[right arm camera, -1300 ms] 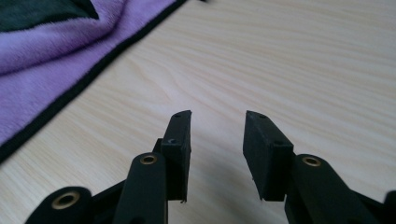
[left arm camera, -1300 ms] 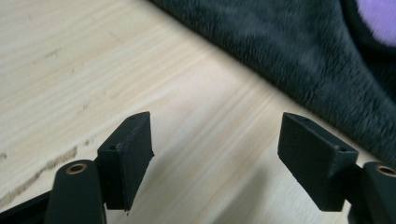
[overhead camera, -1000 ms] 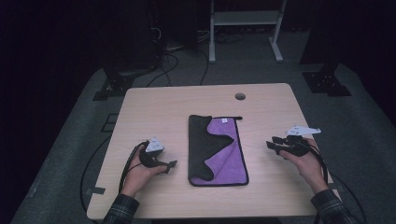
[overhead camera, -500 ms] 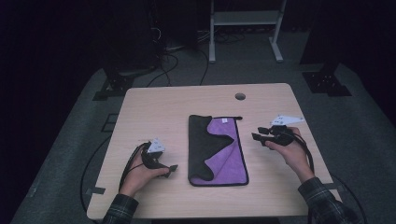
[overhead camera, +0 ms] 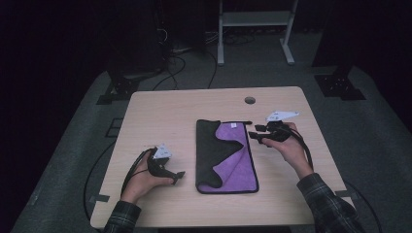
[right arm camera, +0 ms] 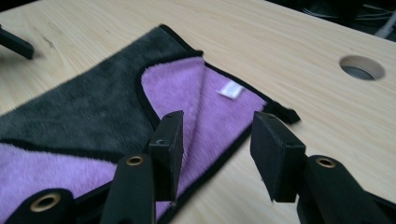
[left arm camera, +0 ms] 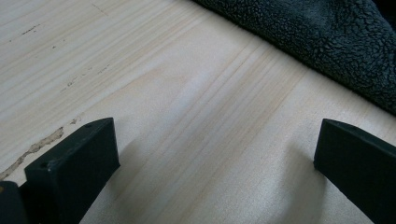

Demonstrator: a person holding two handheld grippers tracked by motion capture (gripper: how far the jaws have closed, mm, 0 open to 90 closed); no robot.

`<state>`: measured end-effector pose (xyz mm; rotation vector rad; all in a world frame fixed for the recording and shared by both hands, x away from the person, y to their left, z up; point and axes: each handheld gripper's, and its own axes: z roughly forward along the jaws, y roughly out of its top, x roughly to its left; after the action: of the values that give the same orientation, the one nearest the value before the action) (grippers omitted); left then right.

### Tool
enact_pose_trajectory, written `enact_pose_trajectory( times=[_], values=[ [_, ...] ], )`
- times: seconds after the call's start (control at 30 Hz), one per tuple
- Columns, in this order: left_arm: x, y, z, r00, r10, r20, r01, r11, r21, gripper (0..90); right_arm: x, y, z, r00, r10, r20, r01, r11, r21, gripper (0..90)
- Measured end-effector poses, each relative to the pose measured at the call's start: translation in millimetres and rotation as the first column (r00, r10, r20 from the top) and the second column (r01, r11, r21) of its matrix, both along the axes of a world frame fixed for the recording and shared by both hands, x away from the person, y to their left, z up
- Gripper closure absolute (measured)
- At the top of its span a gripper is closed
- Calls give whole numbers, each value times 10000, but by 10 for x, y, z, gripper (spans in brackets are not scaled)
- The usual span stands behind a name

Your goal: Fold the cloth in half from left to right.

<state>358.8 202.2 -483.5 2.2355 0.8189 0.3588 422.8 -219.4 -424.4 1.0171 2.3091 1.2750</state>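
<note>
A folded cloth, purple with dark grey flaps and black trim, lies in the middle of the wooden table. My right gripper hovers at the cloth's right edge near its far corner. In the right gripper view the gripper stands partly open over the purple cloth and its trim; its jaws have just been opening and press on nothing. My left gripper rests on the table left of the cloth. It has just opened wide over bare wood, with the grey cloth beyond.
A round cable hole is in the table behind the cloth, also seen in the right gripper view as the hole. A small white label sits on the purple side. Stand legs and cables lie on the dark floor beyond.
My right hand has moved left, from the table's right side to the cloth's right edge. The left hand has stayed in place.
</note>
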Motion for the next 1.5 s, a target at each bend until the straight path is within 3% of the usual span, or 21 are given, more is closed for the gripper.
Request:
enact_pose_trajectory(
  times=[0.4, 0.63, 0.9, 1.17, 1.3, 1.5],
  values=[
    [6, 5, 0, 9999, 145, 51, -145, 9999, 18, 0, 215, 412, 45, 9977, 672, 85, -673, 9976, 171, 546],
    [4, 3, -1, 9999, 168, 30, -168, 9999, -11, 0, 328, 675, -8, 9945, 1044, -7, -1044, 9944, 149, 563],
    [4, 3, -1, 9998, 171, 29, -171, 9999, -5, 0, 396, 1006, -181, 9875, 1557, -251, -1568, 9864, -490, 572],
    [0, 1, -1, 9998, 214, 32, -214, 9998, -6, 0, 441, 1236, -387, 9849, 1623, -595, -1675, 9813, -952, 580],
    [0, 1, -1, 9998, 216, 34, -216, 9998, -7, 0, 459, 1277, -488, 9875, 1448, -623, -1512, 9817, -1161, 663],
    [-1, -1, -1, 9997, 247, 34, -247, 9997, -4, 0, 482, 1257, -486, 9907, 1235, -577, -1296, 9845, -1185, 823]
  ],
)
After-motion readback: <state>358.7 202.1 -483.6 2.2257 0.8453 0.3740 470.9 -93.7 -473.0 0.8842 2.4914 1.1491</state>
